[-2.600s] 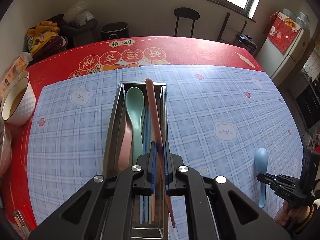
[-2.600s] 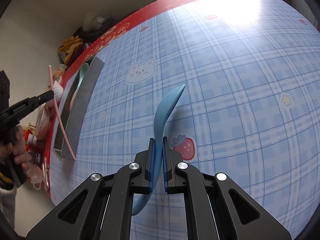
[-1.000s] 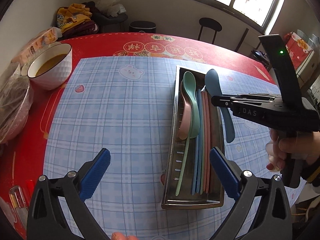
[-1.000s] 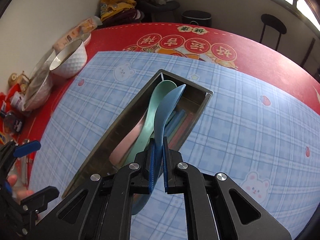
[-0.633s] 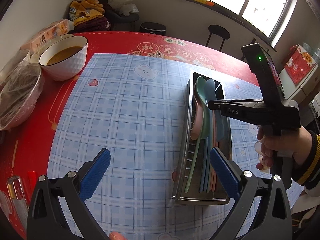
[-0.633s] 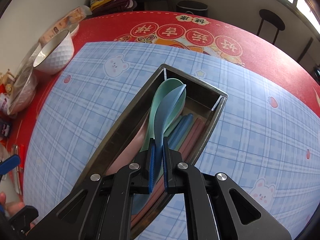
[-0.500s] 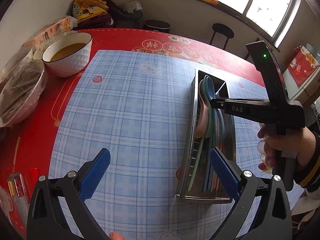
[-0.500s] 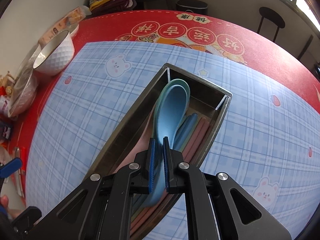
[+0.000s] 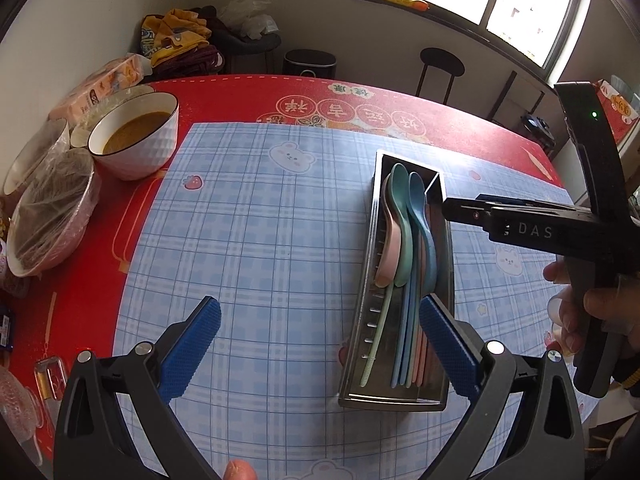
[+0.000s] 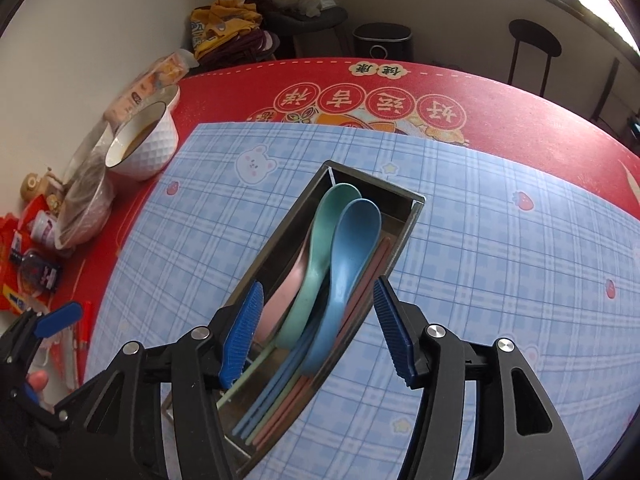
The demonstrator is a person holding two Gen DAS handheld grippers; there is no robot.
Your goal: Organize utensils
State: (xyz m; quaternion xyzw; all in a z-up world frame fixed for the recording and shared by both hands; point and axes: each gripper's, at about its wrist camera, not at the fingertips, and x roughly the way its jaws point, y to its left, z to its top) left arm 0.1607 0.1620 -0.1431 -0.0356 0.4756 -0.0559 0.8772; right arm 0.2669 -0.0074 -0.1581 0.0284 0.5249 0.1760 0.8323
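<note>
We hold our right gripper (image 10: 318, 322) just above the near part of the steel tray (image 10: 404, 236), its blue pads spread wide and gripping nothing. Between them, the right wrist view looks straight down on the blue spoon (image 10: 346, 264), lying in the tray with its bowl toward the far end, resting beside and partly over the green spoon (image 10: 320, 248). The pink spoon (image 10: 282, 296) lies against the tray's left wall, and pink, blue and green chopsticks (image 10: 276, 400) run lengthwise beneath the spoons.

Our left gripper (image 9: 320, 344) hovers low over the blue checked mat (image 9: 248, 248), fingers likewise wide apart and empty. The left wrist view adds what the other cannot: the right gripper (image 9: 452, 206) seen from the side, reaching in over the tray's (image 9: 370, 240) right wall, with our right hand (image 9: 588, 312) on its handle. It also shows all three spoons side by side, the blue spoon (image 9: 424, 232) rightmost. A white bowl (image 9: 140, 140) holding brown liquid stands on the red tablecloth (image 9: 240, 92), well left of the tray.
</note>
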